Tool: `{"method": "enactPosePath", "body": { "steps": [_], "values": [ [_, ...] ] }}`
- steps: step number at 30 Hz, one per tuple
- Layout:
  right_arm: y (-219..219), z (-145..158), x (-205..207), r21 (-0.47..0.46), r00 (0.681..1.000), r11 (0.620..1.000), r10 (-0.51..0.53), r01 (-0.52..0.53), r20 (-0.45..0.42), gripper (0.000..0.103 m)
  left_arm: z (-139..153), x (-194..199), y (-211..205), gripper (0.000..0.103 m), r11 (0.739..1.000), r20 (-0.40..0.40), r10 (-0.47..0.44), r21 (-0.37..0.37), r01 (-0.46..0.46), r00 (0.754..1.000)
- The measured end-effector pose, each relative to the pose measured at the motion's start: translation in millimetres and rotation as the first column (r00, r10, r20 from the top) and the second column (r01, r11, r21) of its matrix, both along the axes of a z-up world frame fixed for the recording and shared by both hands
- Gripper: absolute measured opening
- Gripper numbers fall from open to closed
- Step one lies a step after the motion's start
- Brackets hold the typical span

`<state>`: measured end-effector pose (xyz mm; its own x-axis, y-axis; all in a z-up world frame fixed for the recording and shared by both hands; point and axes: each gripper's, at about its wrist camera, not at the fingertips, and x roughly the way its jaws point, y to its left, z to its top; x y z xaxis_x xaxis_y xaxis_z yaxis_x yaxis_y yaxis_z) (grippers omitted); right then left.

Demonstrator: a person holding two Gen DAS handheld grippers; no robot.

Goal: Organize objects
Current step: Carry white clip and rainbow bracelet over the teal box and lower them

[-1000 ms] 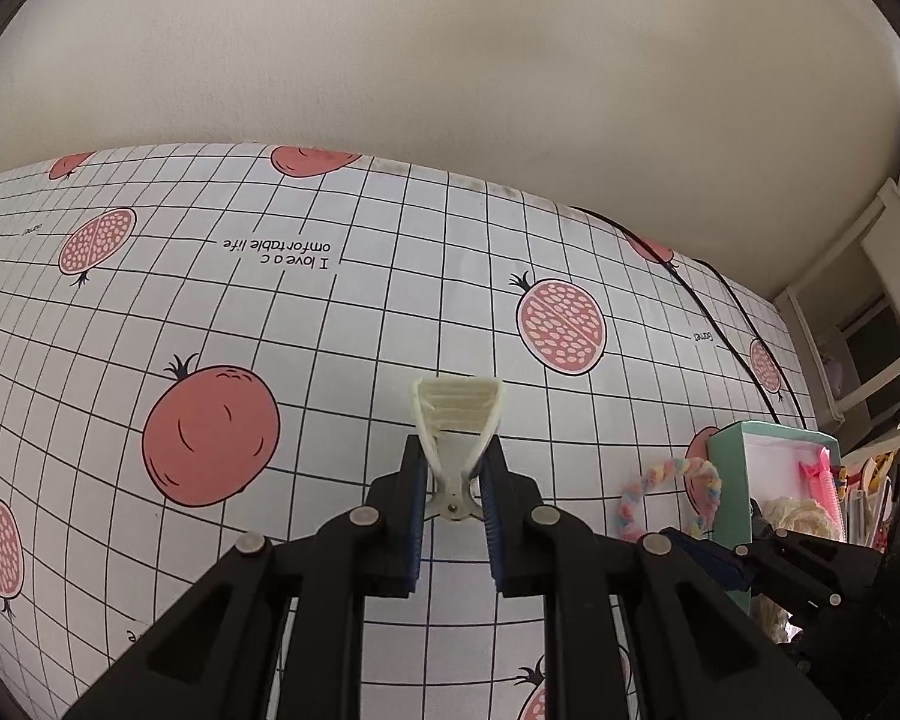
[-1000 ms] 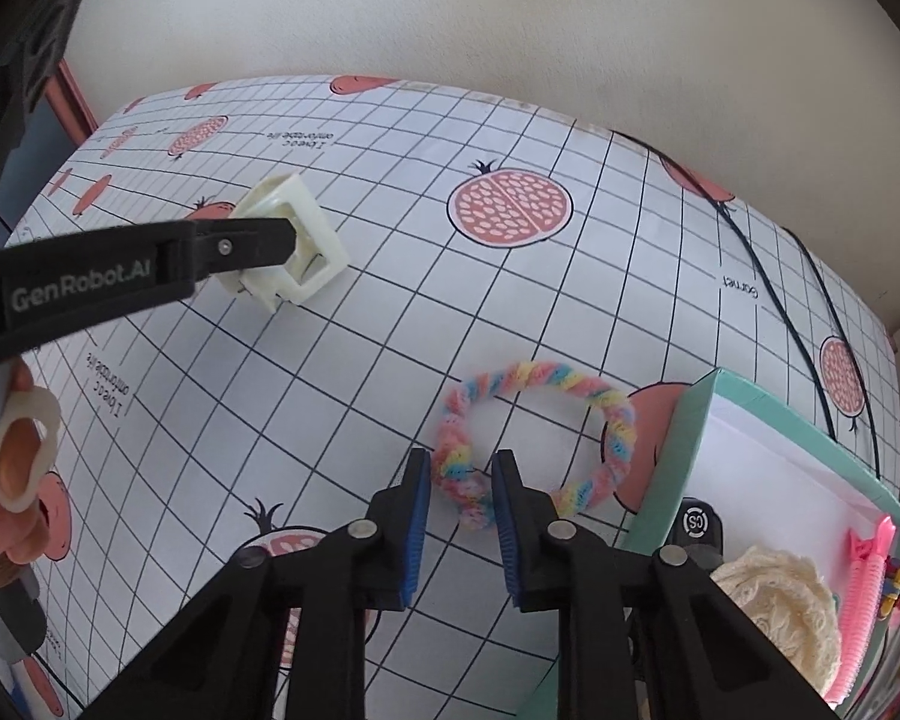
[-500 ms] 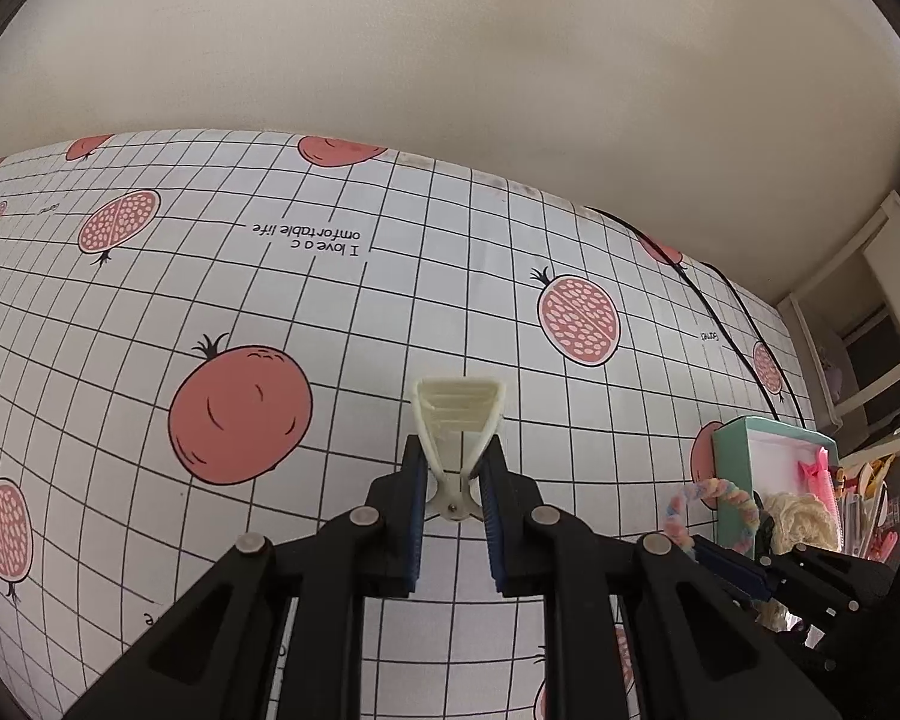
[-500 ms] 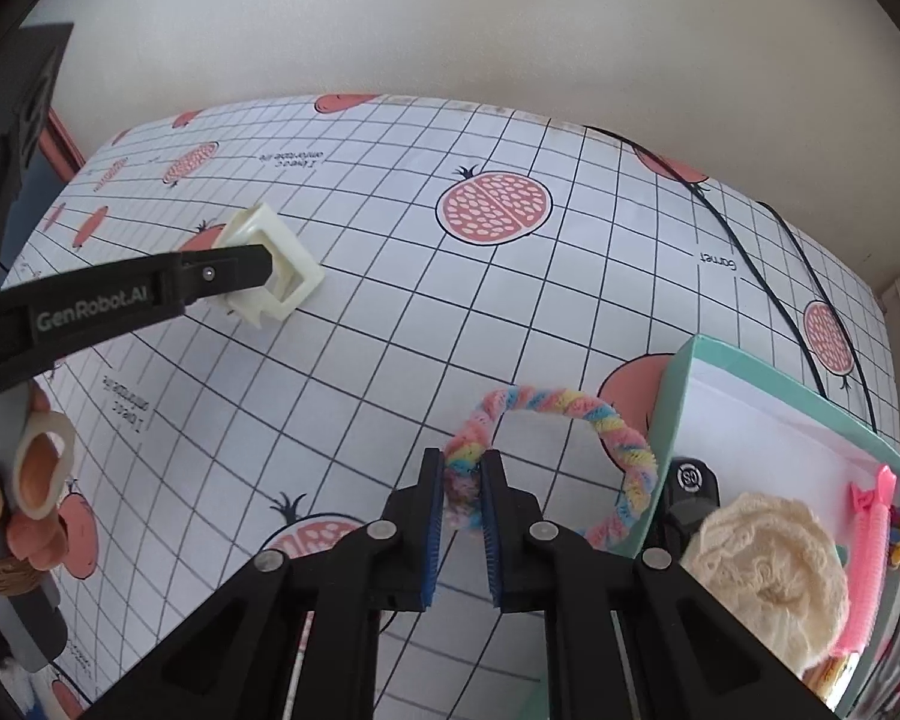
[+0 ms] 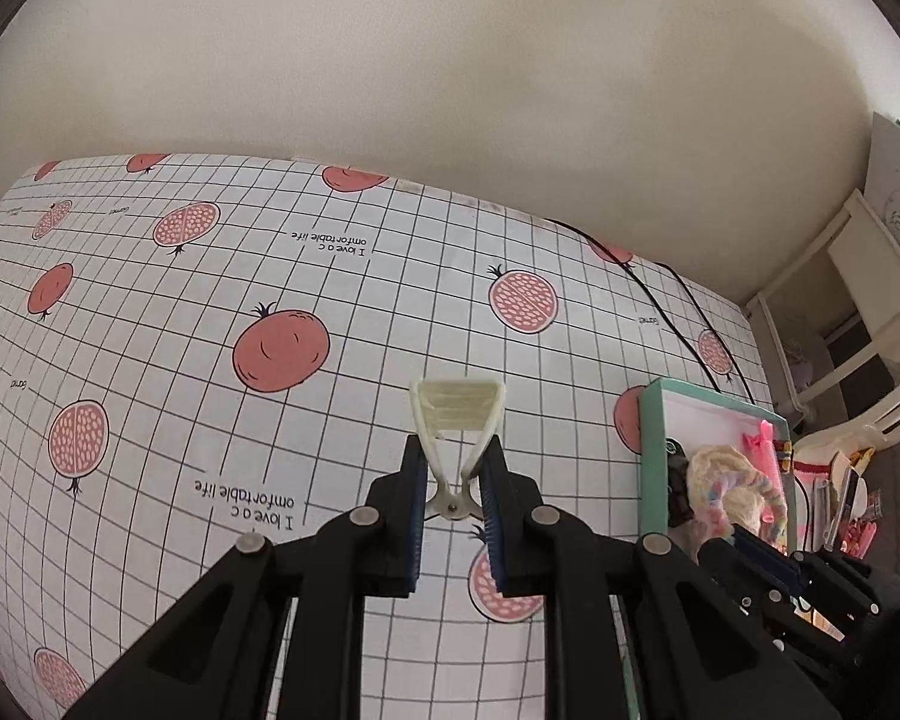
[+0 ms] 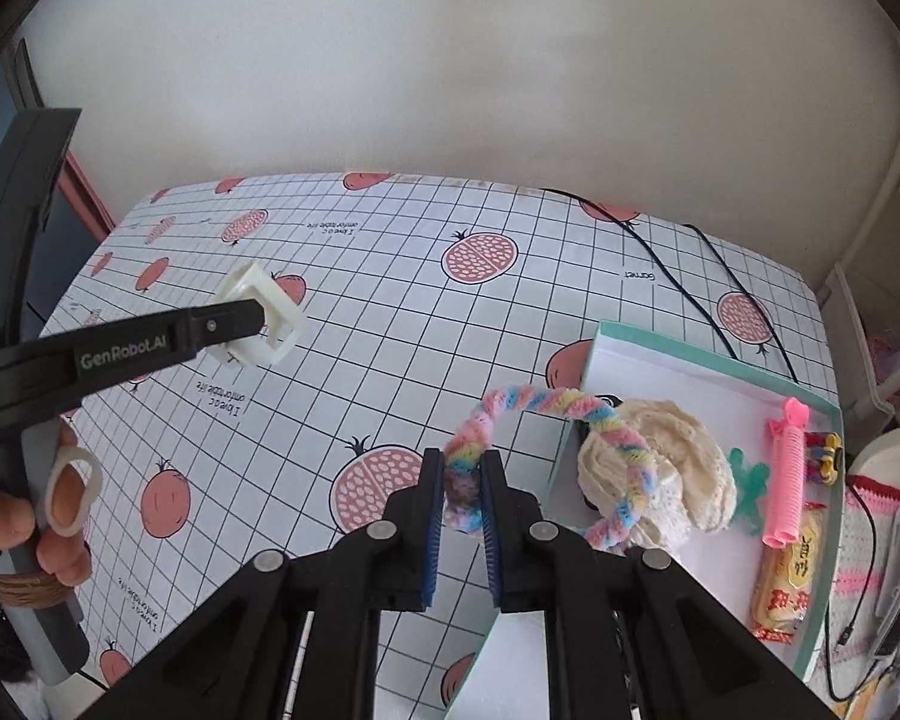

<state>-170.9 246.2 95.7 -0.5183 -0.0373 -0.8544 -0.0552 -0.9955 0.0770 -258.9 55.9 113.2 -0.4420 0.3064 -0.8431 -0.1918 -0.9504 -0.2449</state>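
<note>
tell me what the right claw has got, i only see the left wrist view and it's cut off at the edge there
Observer: The right claw is shut on one end of a pastel rainbow hair loop.
Operator: ok is the box full
Observer: No, bare white floor shows at the far end of the teal box; a cream lace scrunchie sits in the middle.
Operator: anything else in there besides the pink thing
Observer: Yes, a small teal clip lies between the scrunchie and the pink roller, and a wrapped snack lies by the roller's near end.
</note>
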Motion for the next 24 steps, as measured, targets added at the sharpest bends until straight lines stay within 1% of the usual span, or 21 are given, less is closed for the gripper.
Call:
{"method": "enactPosePath", "body": {
  "steps": [6, 10, 12, 14, 18, 21, 24],
  "values": [
    [22, 30, 33, -0.012, 0.998, 1.000, -0.028, 0.028, -0.061, 0.013, 13, 41, 26, 0.017, 1.000, -0.005, -0.030, -0.002, 0.030, 1.000],
    [40, 44, 52, -0.036, 0.994, 0.999, -0.037, 0.034, -0.106, 0.013, 17, 65, 43, 0.017, 0.999, -0.009, -0.039, 0.034, 0.039, 0.999],
    [49, 47, 59, -0.039, 0.993, 0.998, -0.047, 0.043, -0.113, 0.013, 17, 76, 53, 0.017, 0.998, -0.012, -0.051, 0.043, 0.051, 0.999],
    [59, 48, 64, -0.041, 0.992, 0.998, -0.058, 0.054, -0.114, 0.013, 16, 83, 65, 0.017, 0.997, -0.009, -0.067, 0.034, 0.068, 0.998],
    [81, 48, 72, -0.041, 0.990, 0.996, -0.087, 0.083, -0.111, 0.013, 19, 93, 84, 0.017, 0.995, -0.011, -0.087, 0.057, 0.088, 0.996],
    [95, 50, 79, -0.035, 0.988, 0.994, -0.103, 0.100, -0.115, 0.013, 19, 99, 103, 0.017, 0.991, -0.013, -0.115, 0.061, 0.115, 0.993],
    [110, 49, 87, -0.028, 0.986, 0.992, -0.128, 0.126, -0.110, 0.013, 15, 106, 121, 0.017, 0.986, 0.001, -0.145, 0.079, 0.144, 0.989]
  ]
}}
